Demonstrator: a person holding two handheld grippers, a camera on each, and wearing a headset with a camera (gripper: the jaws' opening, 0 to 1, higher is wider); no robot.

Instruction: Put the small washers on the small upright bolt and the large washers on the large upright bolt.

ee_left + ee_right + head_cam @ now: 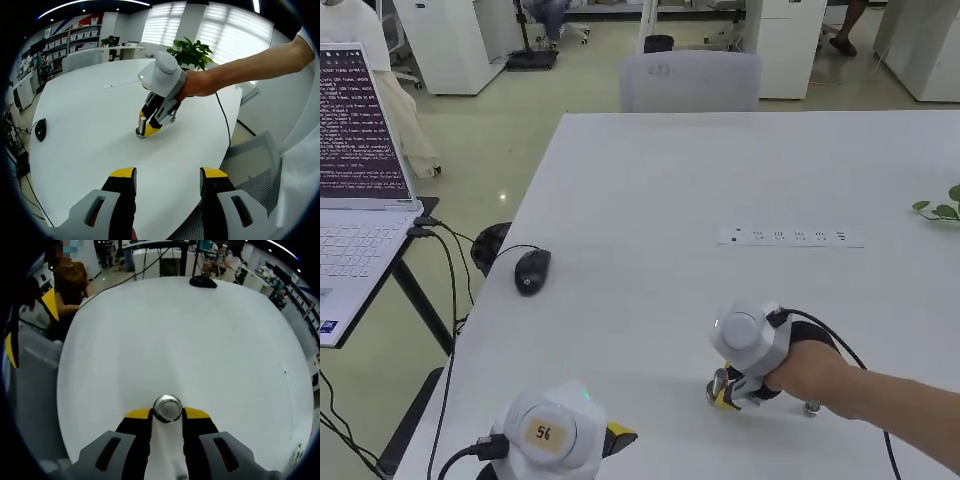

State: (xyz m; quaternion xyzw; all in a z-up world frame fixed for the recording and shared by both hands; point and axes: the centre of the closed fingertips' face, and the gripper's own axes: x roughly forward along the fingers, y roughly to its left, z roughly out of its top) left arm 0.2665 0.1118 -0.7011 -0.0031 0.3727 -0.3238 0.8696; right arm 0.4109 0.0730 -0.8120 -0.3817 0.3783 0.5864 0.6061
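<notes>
Your right gripper (167, 416) closed on the large upright bolt (167, 408), bolt standing on the white counter (175, 330) between the yellow tips, small upright bolt (811, 407) near it, your left gripper (167, 180) open, holding nothing, well apart from both bolts.

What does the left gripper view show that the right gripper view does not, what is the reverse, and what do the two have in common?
Left gripper view, not the right: beyond the open left gripper, a hand holding the right gripper, seen from outside, and a smaller bolt just past it. Right gripper view, not the left: a look straight along the right gripper's jaws, closed on the round top of the upright bolt. Both: the white table, the mouse and that upright bolt.
</notes>
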